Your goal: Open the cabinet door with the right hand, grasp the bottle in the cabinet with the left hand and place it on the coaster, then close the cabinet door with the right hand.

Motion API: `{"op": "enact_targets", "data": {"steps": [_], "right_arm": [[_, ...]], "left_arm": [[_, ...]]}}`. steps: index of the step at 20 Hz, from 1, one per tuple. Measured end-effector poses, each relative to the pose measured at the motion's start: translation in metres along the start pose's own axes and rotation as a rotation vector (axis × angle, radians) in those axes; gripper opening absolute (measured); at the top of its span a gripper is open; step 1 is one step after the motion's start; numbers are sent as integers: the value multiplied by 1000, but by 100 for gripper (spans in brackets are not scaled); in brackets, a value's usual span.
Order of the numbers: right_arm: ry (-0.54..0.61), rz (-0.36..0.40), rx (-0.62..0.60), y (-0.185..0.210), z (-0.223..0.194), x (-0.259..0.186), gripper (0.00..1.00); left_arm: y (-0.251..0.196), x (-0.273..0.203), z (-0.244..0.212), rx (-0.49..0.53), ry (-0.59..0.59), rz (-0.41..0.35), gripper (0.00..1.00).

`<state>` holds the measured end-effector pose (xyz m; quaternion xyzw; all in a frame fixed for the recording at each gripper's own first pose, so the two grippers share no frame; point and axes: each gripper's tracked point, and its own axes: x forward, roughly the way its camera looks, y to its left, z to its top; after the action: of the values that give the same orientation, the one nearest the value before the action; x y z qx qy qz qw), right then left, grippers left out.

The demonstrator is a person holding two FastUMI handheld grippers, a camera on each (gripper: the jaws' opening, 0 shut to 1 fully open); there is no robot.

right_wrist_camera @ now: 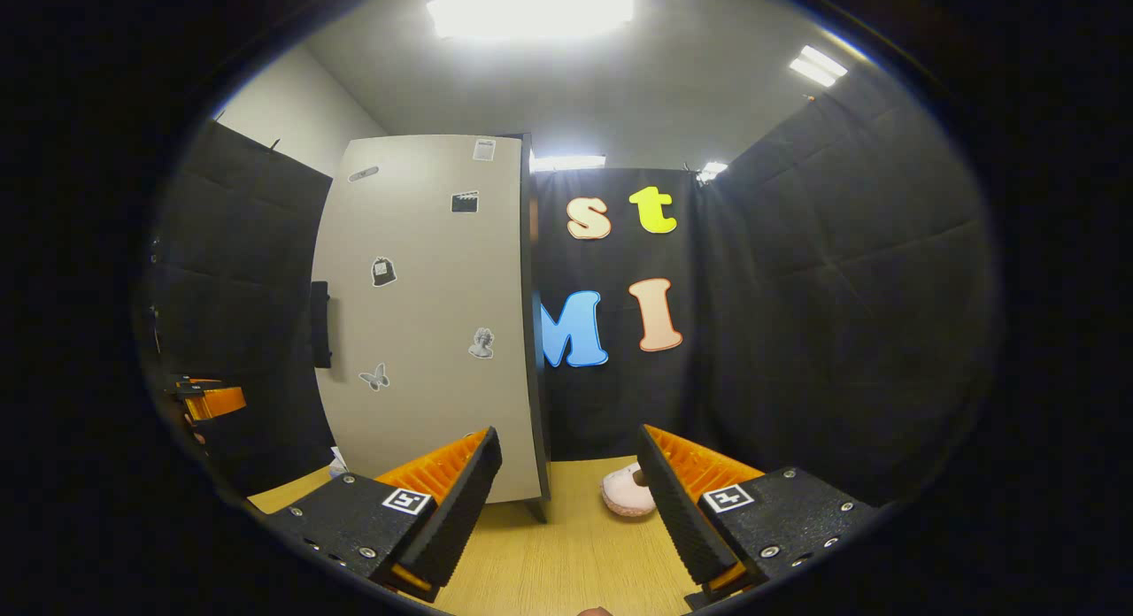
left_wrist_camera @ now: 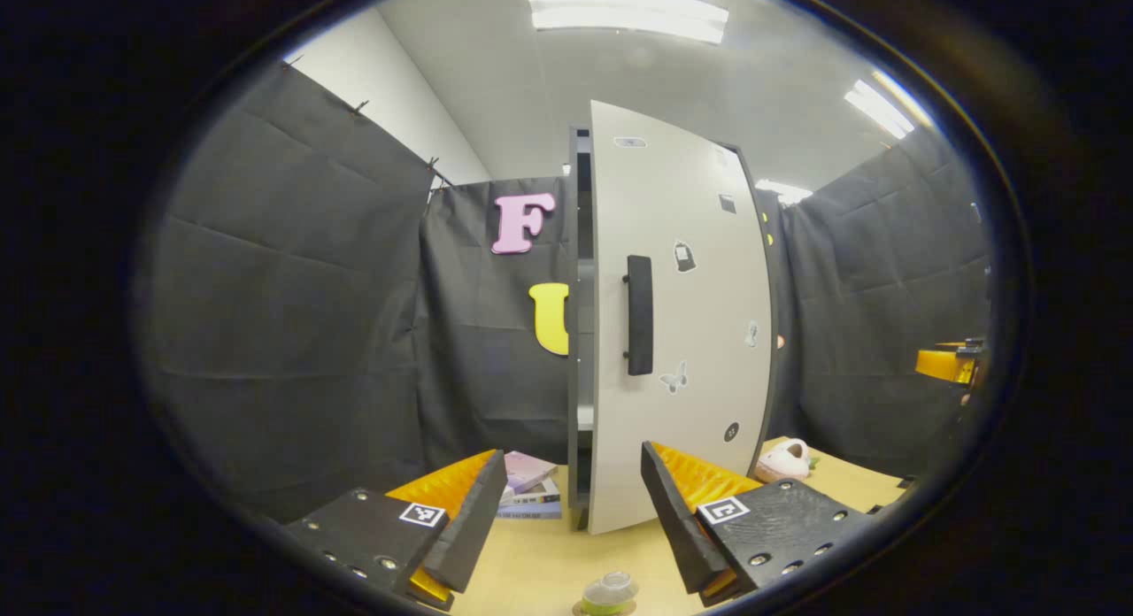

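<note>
The bottle [left_wrist_camera: 610,590] already stands on the coaster [left_wrist_camera: 607,608], right at the near edge of the tabletop [left_wrist_camera: 540,563], low in the left gripper view, between and just below the left gripper [left_wrist_camera: 571,510]. That gripper's fingers are spread apart and hold nothing, so I judge the placing step done.

Behind the bottle the cabinet door [left_wrist_camera: 682,324] is ajar, swung out from the dark cabinet body [left_wrist_camera: 580,333], with its black handle [left_wrist_camera: 638,314] facing the left gripper. A small stack of books [left_wrist_camera: 529,490] lies on the tabletop left of the cabinet's foot, and a pale slipper-like thing [left_wrist_camera: 783,459] sits to the right of the door.

From the right gripper view, the right gripper [right_wrist_camera: 566,496] is also spread and empty, facing the door's hinge edge with the slipper-like thing just past its fingers. The handle is far off to its left.

What remains, as I read it, is shutting the door. The risk is a push from this side near the hinge, where leverage is poor and the cabinet might shift. The left gripper could also clip the bottle when it pulls away.
</note>
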<state>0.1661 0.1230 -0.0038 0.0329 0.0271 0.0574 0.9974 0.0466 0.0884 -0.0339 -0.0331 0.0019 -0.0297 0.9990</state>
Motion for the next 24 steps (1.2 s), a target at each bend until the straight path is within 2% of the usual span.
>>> {"op": "enact_targets", "data": {"steps": [1,3,17,18,19,22,23,24], "right_arm": [[-1,0,-1,1,1,0,95],[-4,1,-2,3,2,0,95],[-3,24,-13,25,1,1,95],[-3,25,-13,26,1,1,95],[-1,25,-14,26,0,2,95],[6,41,-11,32,-1,3,95],[4,40,-14,32,-1,3,95],[0,37,-19,31,0,3,95]], "left_arm": [[-1,-1,1,5,0,-7,87],[0,0,2,23,-7,-10,87],[5,1,6,32,-22,12,87],[5,1,6,33,-21,13,92],[5,0,5,35,-19,15,87],[5,-2,4,35,-11,15,87],[4,0,5,34,-13,13,83],[4,0,5,35,-13,13,92]]}}
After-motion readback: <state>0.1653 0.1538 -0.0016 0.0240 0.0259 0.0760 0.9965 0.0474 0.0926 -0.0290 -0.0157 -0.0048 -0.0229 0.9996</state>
